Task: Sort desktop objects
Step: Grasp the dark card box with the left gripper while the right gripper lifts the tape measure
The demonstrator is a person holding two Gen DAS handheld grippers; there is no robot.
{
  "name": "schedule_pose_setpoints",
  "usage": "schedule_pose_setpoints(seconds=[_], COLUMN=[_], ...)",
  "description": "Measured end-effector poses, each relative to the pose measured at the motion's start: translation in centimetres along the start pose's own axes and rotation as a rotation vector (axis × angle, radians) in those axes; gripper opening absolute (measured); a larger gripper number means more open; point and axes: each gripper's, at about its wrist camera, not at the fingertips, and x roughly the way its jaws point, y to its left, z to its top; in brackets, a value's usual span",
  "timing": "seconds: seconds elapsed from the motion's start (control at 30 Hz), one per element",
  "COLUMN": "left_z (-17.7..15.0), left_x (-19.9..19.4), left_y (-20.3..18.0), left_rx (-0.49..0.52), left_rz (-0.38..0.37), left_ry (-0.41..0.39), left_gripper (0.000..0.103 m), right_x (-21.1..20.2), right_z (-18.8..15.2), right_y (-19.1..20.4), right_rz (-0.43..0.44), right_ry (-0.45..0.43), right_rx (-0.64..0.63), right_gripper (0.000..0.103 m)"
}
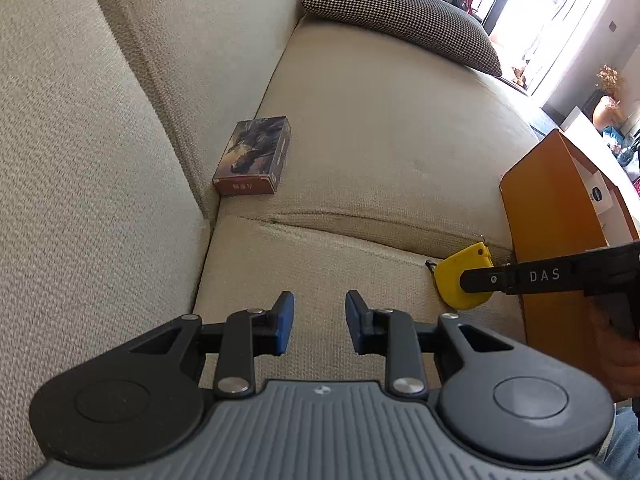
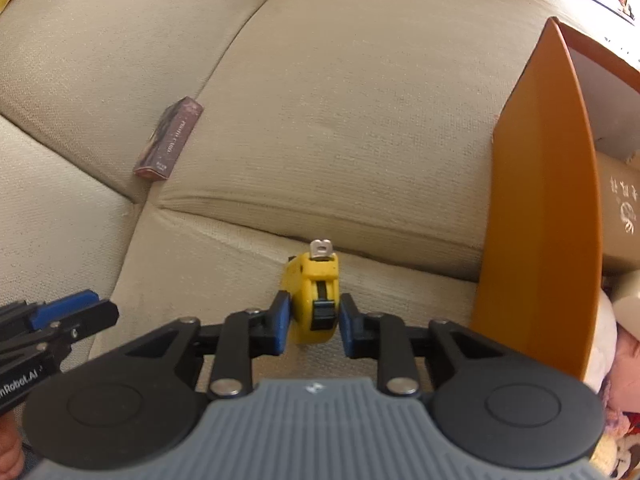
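A beige fabric sofa is seen from two gripper-mounted cameras. A yellow tape measure stands on edge on the near seat cushion, just in front of the seam between two cushions, with its metal hook tab pointing away from the camera. The right gripper is set around the tape measure, one blue pad on each flat side; the pads appear to be pinching the case, though a thin gap on the right side cannot be ruled out in the fisheye view. The left gripper is held above bare cushion, its jaws partly spread with nothing between them.

An orange box stands at the right edge of the seat, near the tape measure. A small printed card box lies farther back, against the backrest.

The tape measure is judged to be rigid, hard-shelled and fairly dense for its size, with smooth plastic that could slip. The flat side faces are judged the best place to grip, low and centred on the case, clear of the black lock slider on the front edge.
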Motion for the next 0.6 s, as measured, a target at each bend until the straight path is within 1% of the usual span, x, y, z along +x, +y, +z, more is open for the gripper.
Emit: schedule_pose_setpoints(seconds=[0.07,0.13,0.23,0.27,0.3,0.4,0.47,0.6], left_z=[0.7,1.8,3.3,3.8,4.1,4.9,5.1,4.5], left_x=[0.2,0.5,1.3,1.7,2.1,3.9,5.0,6.7], left_y=[-0.2,-0.4,-1.1,-1.3,-1.6,-2.3,-2.5,-3.0], left_rx=[0.019,0.061,0.146,0.178,0.211,0.320,0.386,0.548], left_rz=[0.001,0.037,0.120,0.143,0.173,0.255,0.282,0.321], left_ry=[-0.020,-0.046,-0.073,-0.081,-0.086,-0.103,-0.100,-0.096], left_gripper=[0.032,0.033,0.042,0.050,0.052,0.052,0.052,0.052], right_x=[0.0,-0.1,-0.8,-1.0,-1.1,-1.6,-1.7,-1.6], right_z=[0.0,0.0,0.2,0.4,0.7,1.7,2.4,3.7], right_y=[0.2,0.3,0.1,0.0,-0.1,-0.3,-0.3,-0.2], right_rz=[0.003,0.015,0.039,0.047,0.057,0.077,0.085,0.119], right_ry=[-0.018,-0.031,-0.054,-0.062,-0.067,-0.088,-0.105,-0.132], right_rx=[-0.009,-0.009,0.000,0.002,0.004,0.001,0.002,0.005], right_gripper=[0.025,0.023,0.021,0.021,0.021,0.020,0.020,0.021])
